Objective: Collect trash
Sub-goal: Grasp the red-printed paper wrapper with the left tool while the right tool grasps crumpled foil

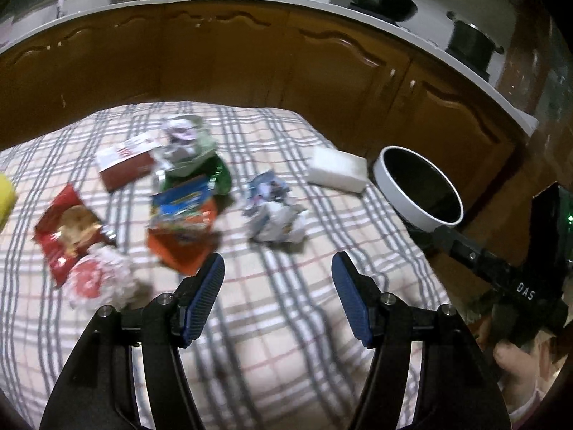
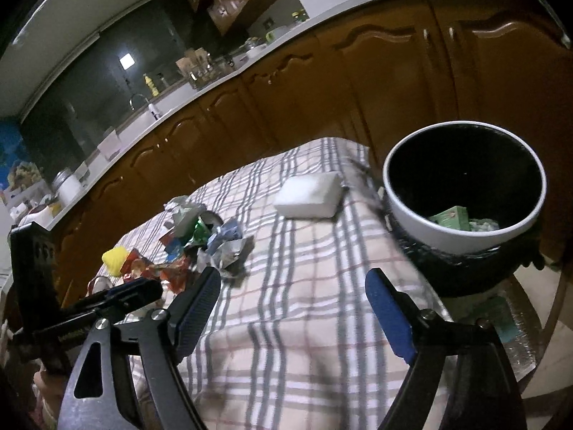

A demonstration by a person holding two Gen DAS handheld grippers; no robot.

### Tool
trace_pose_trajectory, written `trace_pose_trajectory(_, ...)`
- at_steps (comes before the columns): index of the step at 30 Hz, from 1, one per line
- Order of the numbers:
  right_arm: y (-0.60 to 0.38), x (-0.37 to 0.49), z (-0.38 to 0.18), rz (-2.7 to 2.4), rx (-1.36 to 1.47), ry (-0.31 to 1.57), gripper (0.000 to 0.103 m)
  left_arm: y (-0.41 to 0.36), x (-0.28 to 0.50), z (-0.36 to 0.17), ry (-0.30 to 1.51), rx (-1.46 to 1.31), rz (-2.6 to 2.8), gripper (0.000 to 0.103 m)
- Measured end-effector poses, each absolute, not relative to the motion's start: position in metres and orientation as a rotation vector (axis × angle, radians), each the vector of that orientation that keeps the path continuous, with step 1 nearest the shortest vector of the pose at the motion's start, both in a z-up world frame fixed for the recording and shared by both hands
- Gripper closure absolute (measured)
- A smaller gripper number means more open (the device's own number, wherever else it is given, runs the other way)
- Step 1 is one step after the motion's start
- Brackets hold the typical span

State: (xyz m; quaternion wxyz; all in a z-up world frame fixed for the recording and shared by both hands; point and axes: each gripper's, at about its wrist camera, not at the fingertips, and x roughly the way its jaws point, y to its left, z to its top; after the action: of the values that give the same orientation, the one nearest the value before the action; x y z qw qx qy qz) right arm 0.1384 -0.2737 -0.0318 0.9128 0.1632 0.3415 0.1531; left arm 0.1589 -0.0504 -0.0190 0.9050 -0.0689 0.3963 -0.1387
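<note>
Left gripper fingers apart, empty; crumpled wrapper just ahead, untouched.

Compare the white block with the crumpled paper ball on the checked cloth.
The white block is smooth, plain and box-shaped; the crumpled paper ball is creased, irregular and printed blue. The block lies next to the bin; the ball lies nearer the wrappers. Both rest on the cloth, ungripped.

Wrapper pile left on worktop; sponge block far right; bin beyond right edge; cabinets behind.
</note>
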Motion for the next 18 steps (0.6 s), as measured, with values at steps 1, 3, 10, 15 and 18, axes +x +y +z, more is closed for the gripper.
trace_pose_trajectory(1,-0.271,0.138,-0.032,0.319,0.334,0.704,0.018,-0.045,0.156,-0.019,0.814,-0.145,-0.277,0.040)
trace_pose_trajectory(3,-0.268,0.138,-0.033,0.325,0.335,0.705,0.018,-0.039,0.152,-0.018,0.810,-0.148,-0.264,0.040)
trace_pose_trajectory(10,-0.250,0.140,-0.036,0.359,0.326,0.718,0.018,-0.013,0.143,-0.018,0.802,-0.174,-0.216,0.040)
trace_pose_trajectory(15,-0.232,0.142,-0.036,0.393,0.318,0.726,0.018,0.003,0.139,-0.017,0.791,-0.193,-0.187,0.040)
trace_pose_trajectory(18,-0.222,0.144,-0.037,0.415,0.314,0.730,0.018,0.010,0.135,-0.016,0.786,-0.197,-0.174,0.040)
